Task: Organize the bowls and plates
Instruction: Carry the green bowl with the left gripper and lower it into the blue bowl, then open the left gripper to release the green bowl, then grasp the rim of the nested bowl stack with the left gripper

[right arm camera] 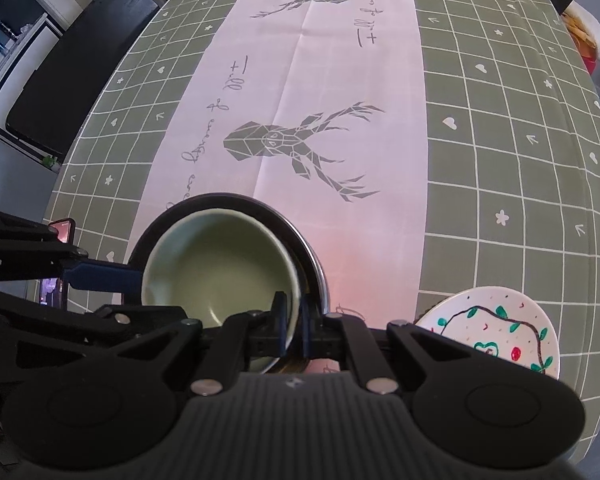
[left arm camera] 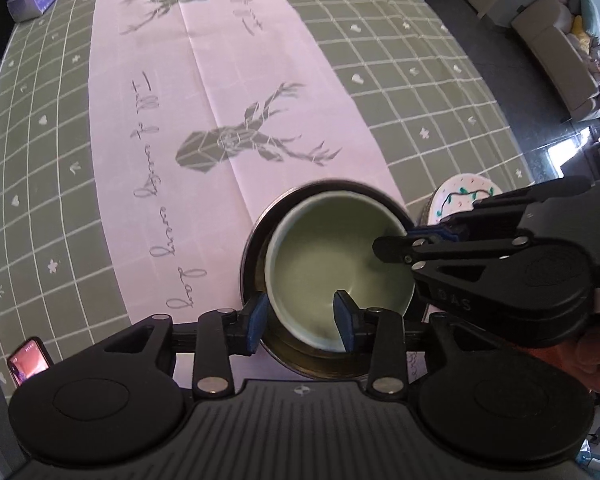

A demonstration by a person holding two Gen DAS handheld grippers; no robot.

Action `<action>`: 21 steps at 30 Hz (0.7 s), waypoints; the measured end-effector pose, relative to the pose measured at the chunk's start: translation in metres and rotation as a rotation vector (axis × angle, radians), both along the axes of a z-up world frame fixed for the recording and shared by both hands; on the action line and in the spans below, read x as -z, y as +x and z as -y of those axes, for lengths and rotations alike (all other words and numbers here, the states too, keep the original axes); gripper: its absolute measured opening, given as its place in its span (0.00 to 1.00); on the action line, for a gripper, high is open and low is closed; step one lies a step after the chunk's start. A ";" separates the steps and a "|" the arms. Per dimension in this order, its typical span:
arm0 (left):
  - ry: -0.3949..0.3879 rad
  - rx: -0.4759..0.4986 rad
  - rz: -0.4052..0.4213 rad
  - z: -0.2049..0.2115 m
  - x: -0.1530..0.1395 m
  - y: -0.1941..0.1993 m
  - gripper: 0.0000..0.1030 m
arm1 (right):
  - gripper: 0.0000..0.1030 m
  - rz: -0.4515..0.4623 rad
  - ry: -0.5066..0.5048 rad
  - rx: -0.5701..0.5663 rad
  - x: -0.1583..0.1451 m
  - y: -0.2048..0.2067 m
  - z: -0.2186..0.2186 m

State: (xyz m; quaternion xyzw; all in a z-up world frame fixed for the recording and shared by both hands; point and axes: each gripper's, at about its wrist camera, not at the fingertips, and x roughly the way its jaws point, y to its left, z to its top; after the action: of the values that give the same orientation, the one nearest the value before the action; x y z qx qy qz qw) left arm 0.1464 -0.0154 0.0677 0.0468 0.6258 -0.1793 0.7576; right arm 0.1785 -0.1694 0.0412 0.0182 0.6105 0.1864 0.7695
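While the green bowl (left arm camera: 332,268) sits inside a dark, metal-rimmed dish (left arm camera: 256,240) on the pink table runner (left arm camera: 204,92), both grippers reach down to its rim from opposite sides. One blue pad of the left gripper (left arm camera: 302,322) stands inside the bowl and the other outside its near wall, partly spread, with gaps showing beside the rim, so nothing is clamped. Across the bowl, the right gripper (right arm camera: 294,330) is pinched tight on the bowl's rim, one finger inside and one between the bowl and the dish. A painted white plate (right arm camera: 496,332) lies just beside the dish on the checked green tablecloth (right arm camera: 500,140).
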 end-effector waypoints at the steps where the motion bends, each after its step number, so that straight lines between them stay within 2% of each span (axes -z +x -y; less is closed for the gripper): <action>1: -0.013 0.000 0.018 -0.001 -0.005 0.000 0.42 | 0.04 0.002 -0.005 -0.005 0.000 0.000 -0.001; 4: -0.002 0.003 0.066 -0.002 -0.013 0.000 0.43 | 0.05 -0.011 -0.019 -0.018 0.000 0.001 -0.004; 12: -0.010 0.007 0.102 -0.010 -0.009 -0.002 0.43 | 0.09 0.006 -0.046 -0.046 -0.010 -0.003 -0.007; 15: -0.029 0.005 0.127 -0.014 -0.014 -0.004 0.45 | 0.17 0.030 -0.031 -0.053 -0.020 -0.006 -0.005; 17: -0.041 0.007 0.155 -0.017 -0.017 -0.006 0.48 | 0.30 0.065 -0.014 -0.058 -0.030 -0.009 -0.003; 20: -0.058 0.008 0.204 -0.022 -0.021 -0.012 0.51 | 0.35 0.109 0.013 -0.058 -0.043 -0.016 0.002; 21: -0.061 0.006 0.223 -0.024 -0.022 -0.014 0.56 | 0.37 0.120 0.025 -0.054 -0.045 -0.018 0.005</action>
State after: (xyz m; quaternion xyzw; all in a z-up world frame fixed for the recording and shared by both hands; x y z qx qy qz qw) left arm 0.1327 0.0084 0.0900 0.0453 0.5319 -0.1943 0.8229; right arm 0.1605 -0.1741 0.0866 0.0002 0.5613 0.2155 0.7990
